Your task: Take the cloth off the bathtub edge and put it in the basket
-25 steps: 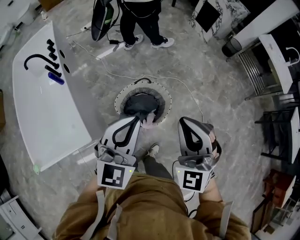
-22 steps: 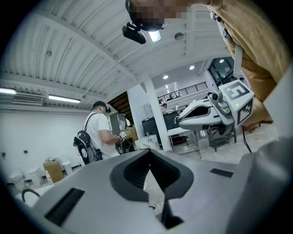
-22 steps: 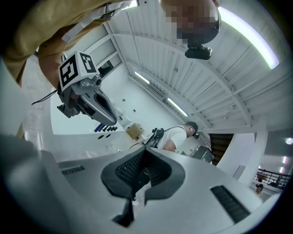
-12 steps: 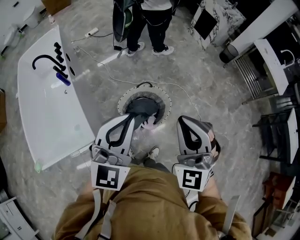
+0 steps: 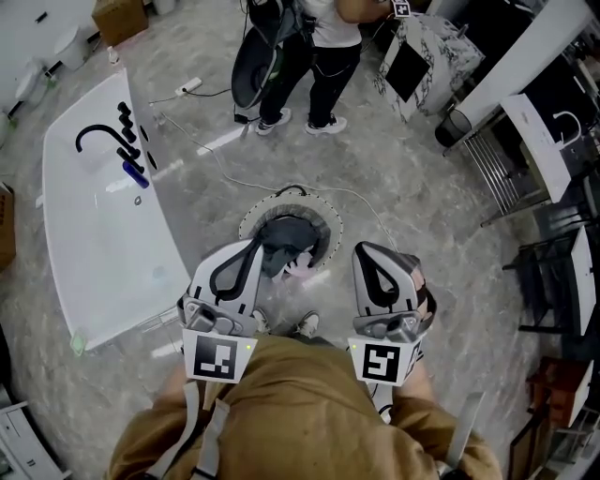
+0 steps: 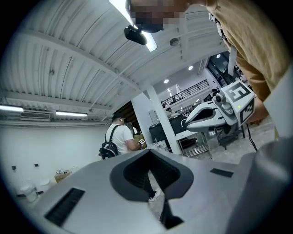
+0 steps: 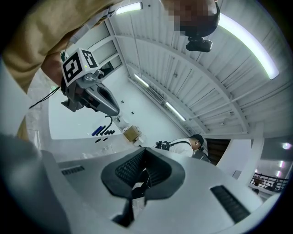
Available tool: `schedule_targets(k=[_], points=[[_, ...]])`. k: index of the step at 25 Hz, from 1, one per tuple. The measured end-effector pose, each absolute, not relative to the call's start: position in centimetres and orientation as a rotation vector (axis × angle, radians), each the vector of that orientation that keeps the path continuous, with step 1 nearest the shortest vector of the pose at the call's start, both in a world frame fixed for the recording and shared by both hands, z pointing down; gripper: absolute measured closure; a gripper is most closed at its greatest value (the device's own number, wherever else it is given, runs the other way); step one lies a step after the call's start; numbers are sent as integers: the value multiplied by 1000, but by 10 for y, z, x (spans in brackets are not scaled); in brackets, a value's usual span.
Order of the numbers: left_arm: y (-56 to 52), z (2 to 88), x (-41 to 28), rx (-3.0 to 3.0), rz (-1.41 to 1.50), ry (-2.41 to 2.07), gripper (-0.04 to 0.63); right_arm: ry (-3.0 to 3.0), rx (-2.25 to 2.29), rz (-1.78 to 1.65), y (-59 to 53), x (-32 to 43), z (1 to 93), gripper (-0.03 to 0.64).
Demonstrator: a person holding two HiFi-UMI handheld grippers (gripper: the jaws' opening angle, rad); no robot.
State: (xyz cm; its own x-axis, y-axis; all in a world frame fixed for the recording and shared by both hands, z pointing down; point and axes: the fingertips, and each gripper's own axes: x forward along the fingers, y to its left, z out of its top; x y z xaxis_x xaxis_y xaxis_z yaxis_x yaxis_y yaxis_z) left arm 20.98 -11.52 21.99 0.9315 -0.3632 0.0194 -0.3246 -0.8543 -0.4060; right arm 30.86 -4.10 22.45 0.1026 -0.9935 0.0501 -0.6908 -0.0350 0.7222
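A round wicker basket (image 5: 323,214) stands on the floor with a dark grey cloth (image 5: 289,230) bunched inside it and a pale pink bit (image 5: 300,269) at its near rim. The white bathtub (image 5: 98,234) lies to the left, with a black tap (image 5: 94,133) on its edge. My left gripper (image 5: 255,247) hovers over the basket's near left side, shut and empty. My right gripper (image 5: 373,251) is to the basket's right, also shut with nothing in it. In both gripper views the jaws meet, and the left gripper (image 6: 152,192) and the right gripper (image 7: 137,188) point level across the room.
A person (image 5: 305,42) with a backpack stands beyond the basket. A white cable (image 5: 225,155) runs over the floor to the basket. Metal racks (image 5: 511,150) and dark furniture line the right side. A cardboard box (image 5: 117,17) sits at the far left.
Both grippers have drawn back a little toward my body, away from the basket, still shut. The cloth stays in the basket. The standing person has come further into view.
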Motion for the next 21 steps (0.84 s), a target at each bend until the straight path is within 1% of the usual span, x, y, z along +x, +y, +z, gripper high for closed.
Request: schedule_targets(k=[11, 21], points=[[-124, 211, 197, -2670, -111, 531, 588, -1692, 1793, -638, -51, 299, 220, 612], [-121, 210, 203, -2666, -96, 507, 588, -1663, 1824, -635, -42, 305, 215, 612]])
